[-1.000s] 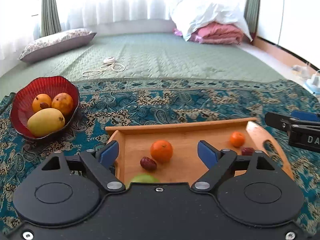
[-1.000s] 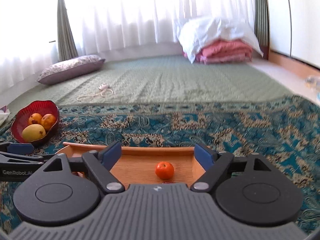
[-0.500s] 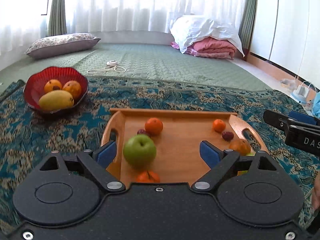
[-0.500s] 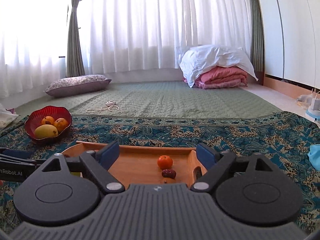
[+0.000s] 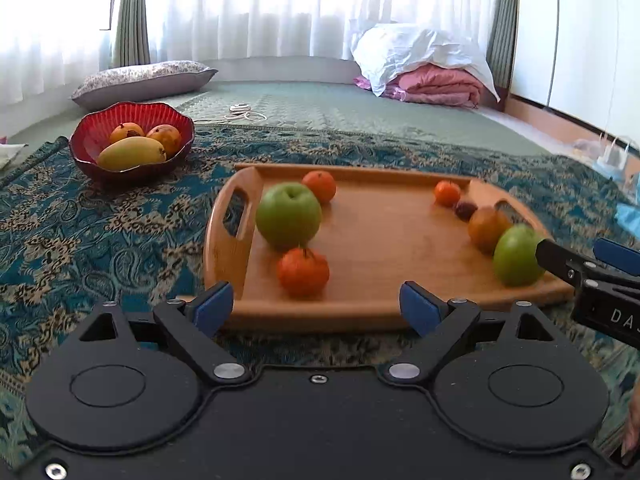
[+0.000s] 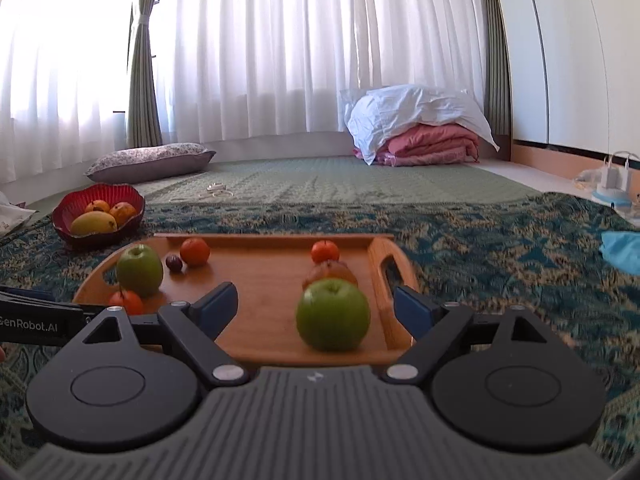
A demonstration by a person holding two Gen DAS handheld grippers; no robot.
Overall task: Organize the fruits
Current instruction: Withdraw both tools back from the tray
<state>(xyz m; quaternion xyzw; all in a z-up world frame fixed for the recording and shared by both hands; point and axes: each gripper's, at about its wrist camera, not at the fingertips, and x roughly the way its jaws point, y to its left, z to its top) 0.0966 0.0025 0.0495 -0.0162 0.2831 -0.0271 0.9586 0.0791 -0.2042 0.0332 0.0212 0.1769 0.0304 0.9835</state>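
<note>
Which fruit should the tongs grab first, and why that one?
Probably the right tongs should ease forward and close on the green apple by the tray's right handle. They are open and empty, and that apple sits right between their fingers, nearest of all the fruit on the wooden tray. The red bowl already holds fruit, so it likely goes there.

Tray (image 5: 228,248) on rug (image 5: 100,240); apples (image 5: 288,216) at both tray ends; bowl (image 5: 84,152) left-behind tray.
</note>
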